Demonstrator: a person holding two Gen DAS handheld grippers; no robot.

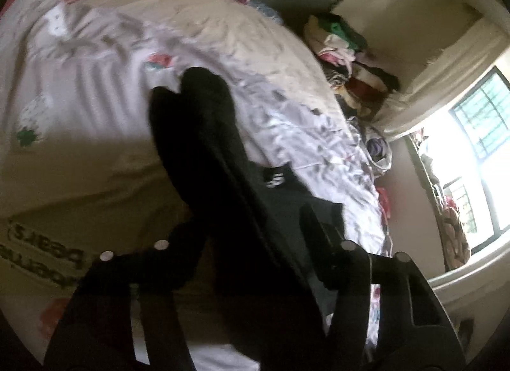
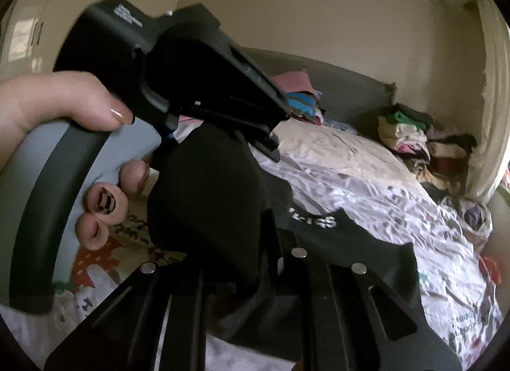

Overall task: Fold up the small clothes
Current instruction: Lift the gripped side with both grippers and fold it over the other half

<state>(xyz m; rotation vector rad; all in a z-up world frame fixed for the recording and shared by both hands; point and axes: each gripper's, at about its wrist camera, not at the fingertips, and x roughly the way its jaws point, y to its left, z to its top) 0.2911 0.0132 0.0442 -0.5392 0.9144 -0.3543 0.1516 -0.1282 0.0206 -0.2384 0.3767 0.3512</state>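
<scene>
A black garment (image 2: 204, 192) is being held above the bed (image 2: 366, 179) by both grippers — the right gripper (image 2: 271, 243) is being kept nearly closed on the cloth. In the right wrist view the left gripper (image 2: 271, 144) is being clamped on its upper edge, with the person's hand (image 2: 63, 109) wrapped around the handle.

1. We noted the black garment (image 2: 207, 198) was soft matt cloth with white print.
2. The left gripper (image 2: 274, 138) was matt black plastic, its grip grey.
3. The right gripper (image 2: 271, 262) carried shiny metal studs.
4. The bedsheet (image 1: 302, 135) looked like crumpled printed cotton.
</scene>
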